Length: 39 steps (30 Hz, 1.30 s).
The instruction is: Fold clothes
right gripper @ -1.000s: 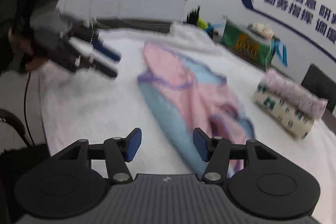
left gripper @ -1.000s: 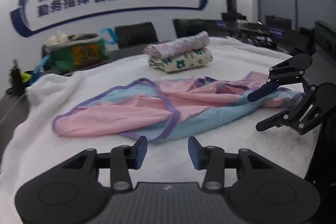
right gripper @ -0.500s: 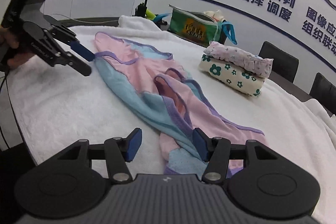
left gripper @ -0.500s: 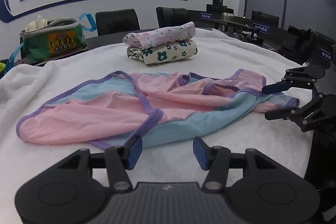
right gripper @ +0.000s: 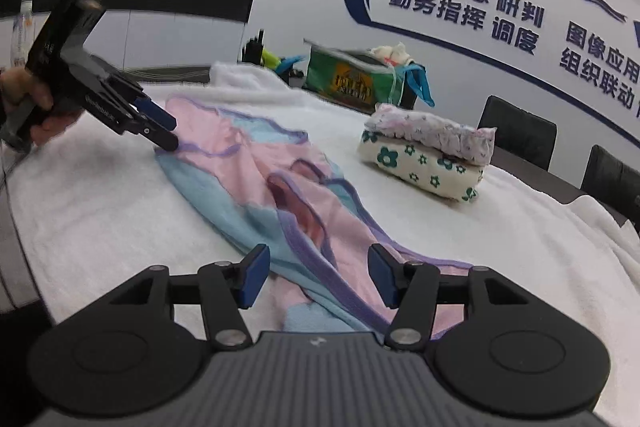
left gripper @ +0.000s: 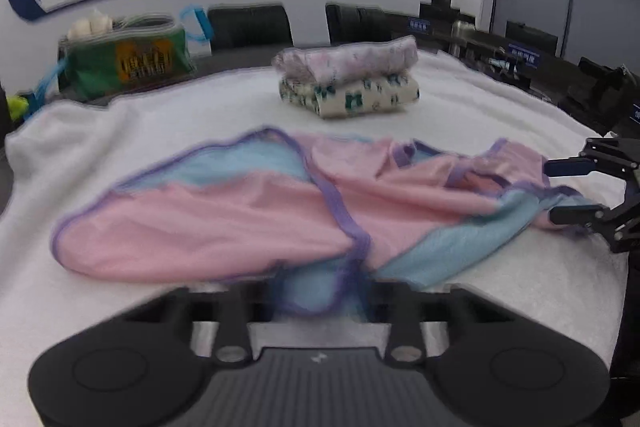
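Since half a second ago both grippers have closed in on the pink and light-blue garment with purple trim (left gripper: 248, 211), which lies spread and rumpled on the white terry towel (left gripper: 460, 103) covering the table.

At the far left of the right wrist view a hand (right gripper: 24, 99) grips the left gripper (right gripper: 162, 133); its black fingers with blue pads sit close together at the garment's purple-edged end. A fold of blue cloth with purple trim lies between them in the left wrist view, but blur hides whether they pinch it. Behind, a green zipped bag with a blue strap (left gripper: 124, 63) stands near the towel's far edge.

Centre back rests a stack of two folded floral cloths (left gripper: 348, 83), apart from the garment.

On the right, the right gripper (right gripper: 318, 277) has its jaws spread wide, straddling the garment's other end, blue pads (right gripper: 252, 275) clear of the cloth.
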Available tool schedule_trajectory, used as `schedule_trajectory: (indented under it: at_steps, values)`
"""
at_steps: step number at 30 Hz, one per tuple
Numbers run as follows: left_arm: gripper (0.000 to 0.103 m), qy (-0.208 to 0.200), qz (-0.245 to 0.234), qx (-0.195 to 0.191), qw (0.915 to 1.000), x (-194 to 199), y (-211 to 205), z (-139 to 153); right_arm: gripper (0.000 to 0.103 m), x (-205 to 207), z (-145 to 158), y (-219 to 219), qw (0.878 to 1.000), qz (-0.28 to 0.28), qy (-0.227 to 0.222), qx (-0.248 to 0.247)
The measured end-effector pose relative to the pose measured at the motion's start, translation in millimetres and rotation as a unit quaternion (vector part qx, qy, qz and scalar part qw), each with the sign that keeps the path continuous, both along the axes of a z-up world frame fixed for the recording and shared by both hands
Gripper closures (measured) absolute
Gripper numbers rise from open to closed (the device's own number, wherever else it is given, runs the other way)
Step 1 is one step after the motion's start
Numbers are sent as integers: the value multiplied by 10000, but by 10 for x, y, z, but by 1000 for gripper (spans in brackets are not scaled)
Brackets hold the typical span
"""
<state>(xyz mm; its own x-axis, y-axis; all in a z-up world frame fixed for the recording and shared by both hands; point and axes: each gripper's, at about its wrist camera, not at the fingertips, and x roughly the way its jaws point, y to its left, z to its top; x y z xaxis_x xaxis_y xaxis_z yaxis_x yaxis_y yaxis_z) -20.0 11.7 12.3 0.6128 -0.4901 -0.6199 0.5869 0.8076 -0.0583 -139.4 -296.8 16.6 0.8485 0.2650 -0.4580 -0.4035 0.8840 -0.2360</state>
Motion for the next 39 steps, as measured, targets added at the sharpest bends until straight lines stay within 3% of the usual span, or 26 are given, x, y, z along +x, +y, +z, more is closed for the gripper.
schedule_trajectory:
  at_steps: [2, 3, 4, 5, 7, 11, 16, 18, 21, 23, 27, 30, 33, 39]
  values:
    - [102, 29, 53, -110, 9999, -83, 72, 25, 48, 73, -85, 33, 9999, 51, 93, -131]
    - [103, 40, 75, -163, 9998, -138, 113, 43, 59, 112, -118, 46, 9997, 57, 192, -157]
    - [103, 51, 97, -215, 9997, -192, 155, 61, 86, 142, -138, 56, 9994, 84, 285, -163]
    - [103, 62, 119, -267, 9996, -247, 196, 79, 96, 149, -129, 53, 9992, 150, 343, -115]
    - [103, 84, 163, -372, 9991, -356, 278, 116, 96, 121, -80, 29, 9988, 305, 386, -3]
    - [103, 208, 421, -632, 9969, -806, 437, 173, 97, -55, 23, -31, 9970, 468, 513, -340]
    - [102, 88, 376, -1222, 9918, -1301, 459, 136, 97, -301, 133, -147, 9921, 466, 1028, -555]
    - [95, 45, 288, -1421, 9894, -1386, 461, 83, 92, -349, 147, -124, 9873, 512, 1226, -872]
    - [70, 87, 596, -1297, 9897, -1312, 543, 54, 68, -371, 331, -152, 9870, 770, 1225, -702]
    - [70, 161, 922, -1263, 9876, -1223, 625, 38, 63, -350, 533, -155, 9916, 921, 842, -353]
    - [70, 327, 1430, -1360, 9798, -1015, 659, 16, 30, -23, 798, 93, 9956, 926, -108, 68]
    - [70, 311, 1582, -1312, 9782, -896, 601, 18, 30, 543, 836, 480, 9966, 734, -240, 289]
    - [68, 295, 1734, -1263, 9763, -778, 544, 20, 30, 1128, 833, 887, 9934, 1094, 30, 352]
    - [67, 263, 2037, -1165, 9717, -541, 429, 24, 36, 2211, 686, 1629, 9782, 1770, 991, -437]
